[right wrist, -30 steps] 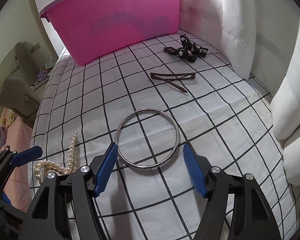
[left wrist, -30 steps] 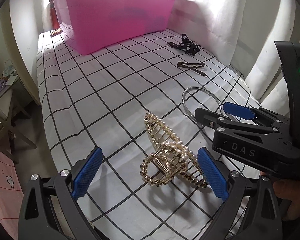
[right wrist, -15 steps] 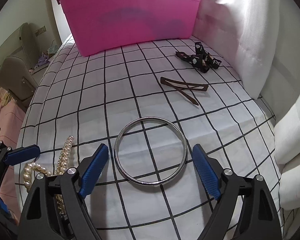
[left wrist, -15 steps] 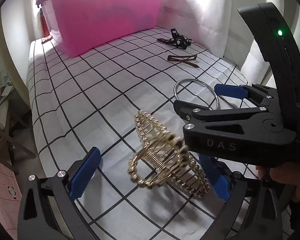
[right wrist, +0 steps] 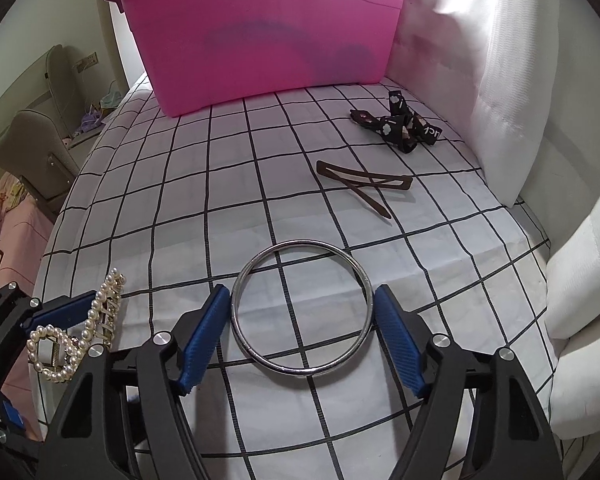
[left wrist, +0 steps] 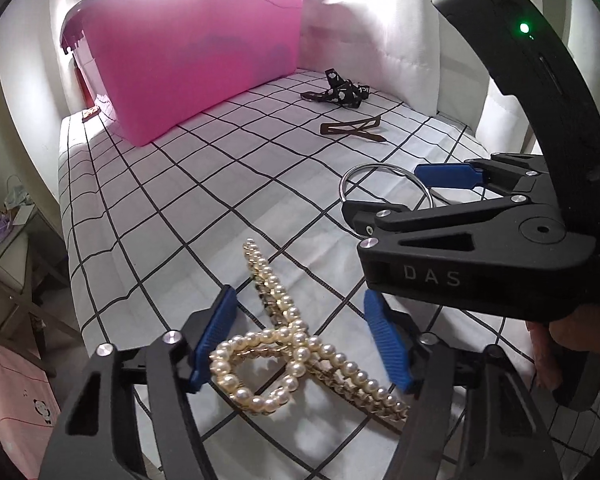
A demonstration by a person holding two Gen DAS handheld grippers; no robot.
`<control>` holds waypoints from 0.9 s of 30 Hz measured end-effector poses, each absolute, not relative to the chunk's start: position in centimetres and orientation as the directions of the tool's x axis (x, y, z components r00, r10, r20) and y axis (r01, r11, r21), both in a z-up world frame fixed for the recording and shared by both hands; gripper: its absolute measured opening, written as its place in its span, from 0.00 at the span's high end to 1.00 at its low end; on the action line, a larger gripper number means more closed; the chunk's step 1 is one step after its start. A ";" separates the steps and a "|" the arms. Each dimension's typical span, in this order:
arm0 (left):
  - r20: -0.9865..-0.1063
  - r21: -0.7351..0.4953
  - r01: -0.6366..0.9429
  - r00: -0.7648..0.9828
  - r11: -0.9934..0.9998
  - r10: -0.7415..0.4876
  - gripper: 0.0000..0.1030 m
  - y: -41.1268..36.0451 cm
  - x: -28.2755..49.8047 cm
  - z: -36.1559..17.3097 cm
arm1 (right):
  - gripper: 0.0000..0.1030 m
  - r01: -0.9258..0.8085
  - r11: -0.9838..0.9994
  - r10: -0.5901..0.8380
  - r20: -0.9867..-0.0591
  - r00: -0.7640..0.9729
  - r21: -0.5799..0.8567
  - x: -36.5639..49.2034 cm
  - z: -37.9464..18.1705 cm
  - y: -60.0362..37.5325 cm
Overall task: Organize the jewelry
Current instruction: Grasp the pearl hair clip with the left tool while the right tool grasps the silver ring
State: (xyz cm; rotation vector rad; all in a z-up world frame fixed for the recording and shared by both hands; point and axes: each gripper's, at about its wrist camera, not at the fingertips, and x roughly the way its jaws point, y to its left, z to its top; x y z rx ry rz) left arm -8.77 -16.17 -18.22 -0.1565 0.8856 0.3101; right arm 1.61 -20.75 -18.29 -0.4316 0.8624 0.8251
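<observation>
A gold claw clip studded with pearls (left wrist: 296, 344) lies on the checked sheet between the blue pads of my left gripper (left wrist: 300, 340), which is open around it without clamping. It also shows at the left of the right wrist view (right wrist: 80, 332). A silver bangle (right wrist: 302, 306) lies flat between the pads of my open right gripper (right wrist: 300, 336), close to both pads. In the left wrist view the right gripper (left wrist: 452, 200) hangs over the bangle (left wrist: 384, 184).
A big pink tub (right wrist: 268, 28) stands at the far end of the bed. A brown hair clip (right wrist: 364, 184) and a black patterned strap (right wrist: 400, 126) lie beyond the bangle. White pillows (right wrist: 580, 300) line the right side. The bed drops off at the left.
Both grippers came down and forward over their objects and narrowed their openings. The pearl clip has tipped over onto its side between the left pads.
</observation>
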 end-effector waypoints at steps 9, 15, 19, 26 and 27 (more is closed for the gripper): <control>-0.797 -0.045 -0.344 0.579 0.938 0.174 0.51 -14.7 -9.2 -17.6 | 0.31 -0.755 0.656 0.458 -0.797 0.394 0.003 1.5 -17.9 -21.2; -0.793 -0.059 -0.354 0.584 0.933 0.172 0.80 -13.3 -9.8 -15.8 | 0.31 -0.717 0.696 0.471 -0.782 0.409 0.043 1.2 -16.8 -22.7; -0.790 -0.037 -0.348 0.584 0.937 0.186 0.94 -12.7 -9.6 -14.6 | 0.31 -0.692 0.719 0.472 -0.778 0.414 0.068 1.0 -16.1 -23.6; -0.772 -0.073 -0.310 0.619 0.948 0.142 0.99 -11.6 -8.1 -13.7 | 0.31 -0.643 0.756 0.477 -0.777 0.411 0.123 1.2 -15.9 -25.2; -0.767 -0.074 -0.303 0.627 0.950 0.140 0.99 -11.5 -8.0 -13.5 | 0.31 -0.639 0.759 0.476 -0.775 0.415 0.124 1.1 -15.9 -25.3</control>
